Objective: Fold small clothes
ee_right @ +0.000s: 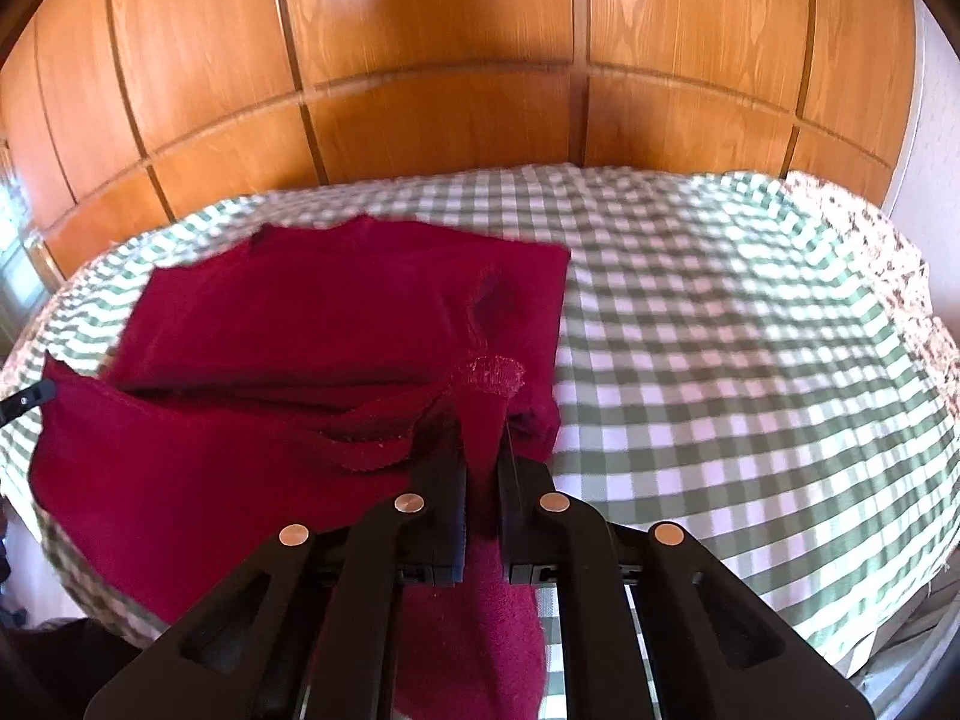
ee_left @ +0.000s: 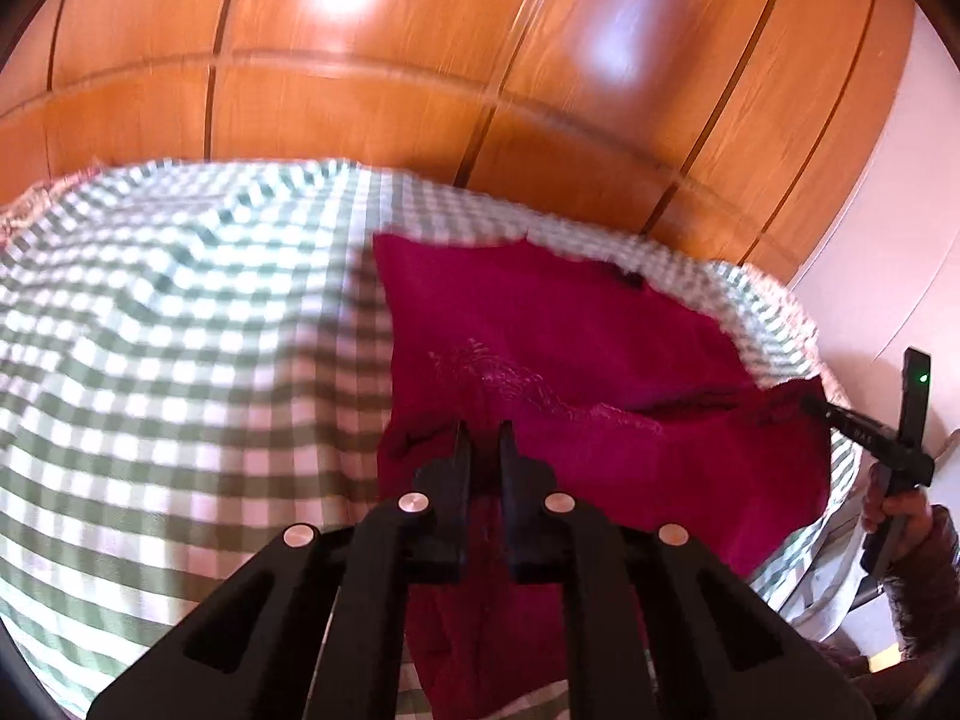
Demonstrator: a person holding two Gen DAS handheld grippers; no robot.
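A dark red knitted sweater (ee_left: 576, 336) lies partly folded on a green-and-white checked cloth (ee_left: 180, 330). My left gripper (ee_left: 485, 433) is shut on the sweater's near edge, with fabric hanging down between the fingers. My right gripper (ee_right: 483, 441) is shut on another part of the sweater (ee_right: 336, 312), lifting a flap above the folded body. In the left wrist view the right gripper (ee_left: 810, 402) shows at the right, pinching a corner. The left gripper's tip (ee_right: 36, 393) shows at the far left of the right wrist view, at the sweater's corner.
The checked cloth (ee_right: 720, 330) covers a bed or table that stands against glossy wooden wardrobe doors (ee_right: 420, 60). A floral cover (ee_right: 888, 264) shows at the cloth's right edge. A white wall (ee_left: 900, 240) is at the right.
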